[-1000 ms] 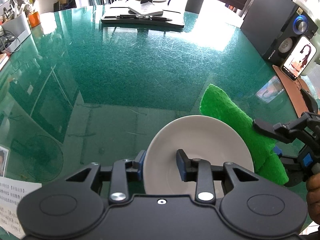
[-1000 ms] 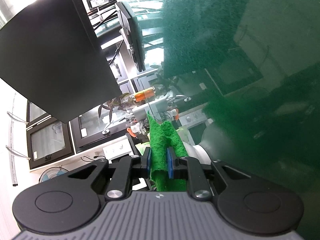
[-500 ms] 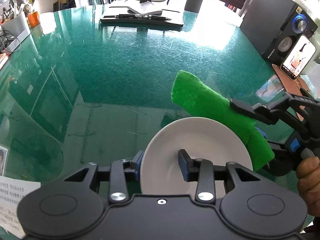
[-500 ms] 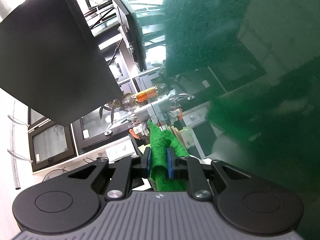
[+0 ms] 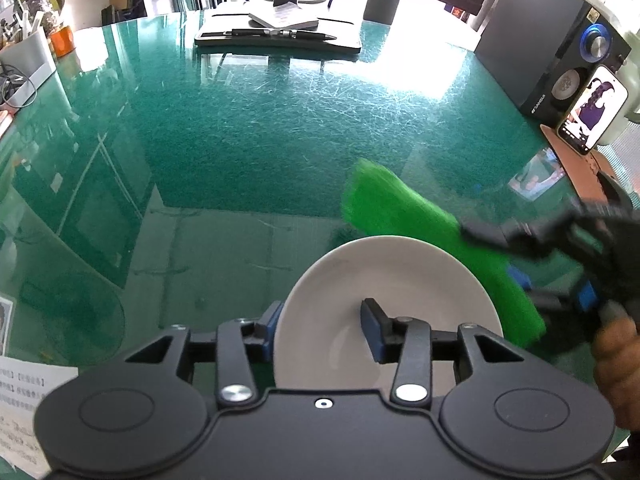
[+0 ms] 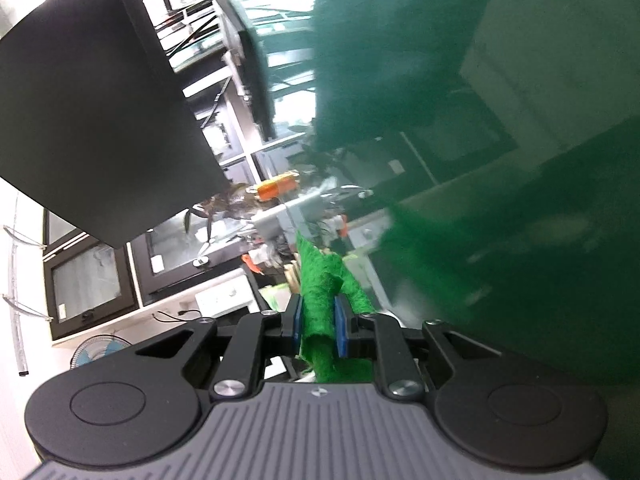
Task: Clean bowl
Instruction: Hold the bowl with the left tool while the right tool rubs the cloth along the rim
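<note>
Green glass covers the bench [image 5: 248,128], scratched and reflective, with open room across the middle of the frame. At lower centre of the left wrist view the left gripper [image 5: 324,320] has its fingers pinching the near rim of the white bowl [image 5: 392,280], one inside, one outside. At right, blurred, the right gripper [image 6: 318,326] has its fingers pressed on a green cloth [image 5: 420,232] that hangs just behind the bowl's far rim. Wiping seems about to begin: the cloth likely needs lowering into the bowl. A speaker [image 5: 560,52] and phone [image 5: 592,112] stand well apart, upper right.
</note>
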{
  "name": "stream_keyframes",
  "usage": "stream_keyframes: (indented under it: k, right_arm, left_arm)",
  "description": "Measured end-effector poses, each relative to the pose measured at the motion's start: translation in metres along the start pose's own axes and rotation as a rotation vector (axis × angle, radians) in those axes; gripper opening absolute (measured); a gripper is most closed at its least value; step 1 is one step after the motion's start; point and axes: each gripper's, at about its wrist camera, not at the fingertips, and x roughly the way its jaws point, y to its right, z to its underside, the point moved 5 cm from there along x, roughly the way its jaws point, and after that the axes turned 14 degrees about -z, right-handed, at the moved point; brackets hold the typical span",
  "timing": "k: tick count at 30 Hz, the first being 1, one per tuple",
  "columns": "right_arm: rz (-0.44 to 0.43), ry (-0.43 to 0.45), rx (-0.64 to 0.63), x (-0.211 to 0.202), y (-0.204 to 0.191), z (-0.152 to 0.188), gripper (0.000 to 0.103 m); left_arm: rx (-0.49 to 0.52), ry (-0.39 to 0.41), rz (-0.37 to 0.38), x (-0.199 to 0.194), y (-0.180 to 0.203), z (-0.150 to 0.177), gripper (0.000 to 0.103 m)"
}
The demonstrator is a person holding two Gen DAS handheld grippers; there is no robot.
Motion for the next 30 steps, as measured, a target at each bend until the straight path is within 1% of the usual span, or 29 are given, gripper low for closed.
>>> stream_keyframes:
  k: [2,3,7,10,13,17,21,24,30]
  right_arm:
    - [0.008,-0.014,-0.034,0.009,-0.005,0.000,0.018]
    - [0.009,-0.015,-0.037,0.007,-0.005,0.001,0.018]
    - [0.016,-0.018,-0.033,-0.014,-0.006,0.008,0.018]
    - [0.044,-0.031,-0.020,-0.032,-0.004,0.018,0.018]
    - [0.056,-0.025,-0.005,-0.035,0.000,0.022,0.018]
    - [0.033,0.000,-0.024,-0.017,-0.004,0.010,0.018]
    - [0.026,-0.029,-0.044,0.018,-0.007,0.000,0.018]
    - [0.028,-0.040,-0.054,0.024,-0.008,-0.001,0.018]
    - [0.038,-0.025,-0.032,-0.019,-0.008,0.010,0.018]
  left_arm:
    - [0.000,0.000,0.001,0.000,0.000,0.000,0.042]
    - [0.003,0.001,0.000,0.000,0.002,0.000,0.044]
    - [0.008,0.006,0.004,-0.001,0.004,0.001,0.045]
    - [0.012,0.009,0.007,-0.001,0.006,0.002,0.045]
    - [0.018,0.010,0.007,-0.002,0.007,0.002,0.046]
    - [0.023,0.011,0.006,0.000,0.007,0.001,0.047]
    - [0.024,0.011,0.004,0.000,0.008,0.001,0.048]
    - [0.027,0.011,0.004,0.001,0.008,0.001,0.050]
    - [0.033,0.015,0.006,0.001,0.009,0.002,0.050]
